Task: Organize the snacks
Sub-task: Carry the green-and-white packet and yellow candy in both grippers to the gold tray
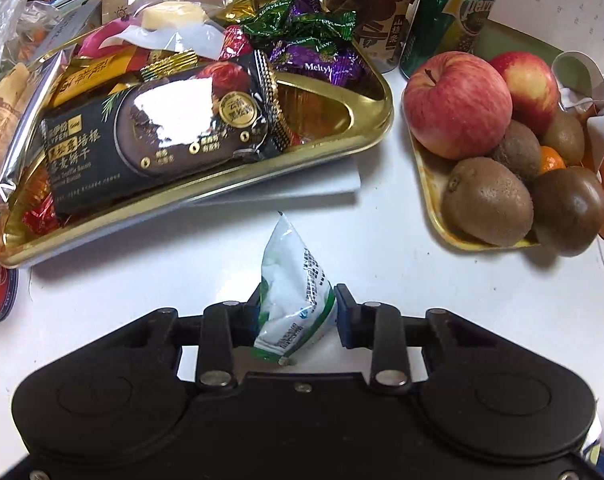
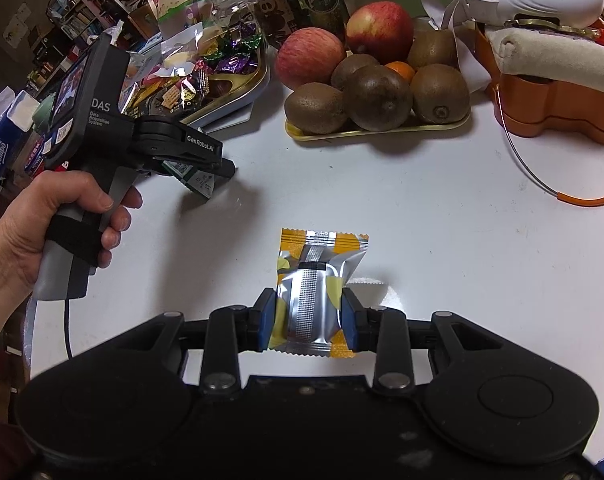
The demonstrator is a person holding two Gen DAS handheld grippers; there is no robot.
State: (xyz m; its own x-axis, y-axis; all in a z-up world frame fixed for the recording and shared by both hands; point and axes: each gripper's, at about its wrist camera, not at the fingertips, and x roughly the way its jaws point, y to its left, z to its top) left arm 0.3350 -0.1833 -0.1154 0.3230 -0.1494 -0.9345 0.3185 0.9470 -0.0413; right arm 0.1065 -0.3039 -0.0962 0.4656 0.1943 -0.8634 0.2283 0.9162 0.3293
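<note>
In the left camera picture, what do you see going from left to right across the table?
Gold snack tray → green-and-white packet held in the left gripper → green Perrier can → fruit tray with apples and kiwis.

Glossy gold metallic tray [image 1: 365, 120]; shiny silver foil packet [image 2: 313, 292]; smooth white table [image 2: 421, 216]; fuzzy matt kiwis [image 1: 487, 200].

Both wrist views close, sharing fruit tray [image 1: 441, 208], perhaps.
</note>
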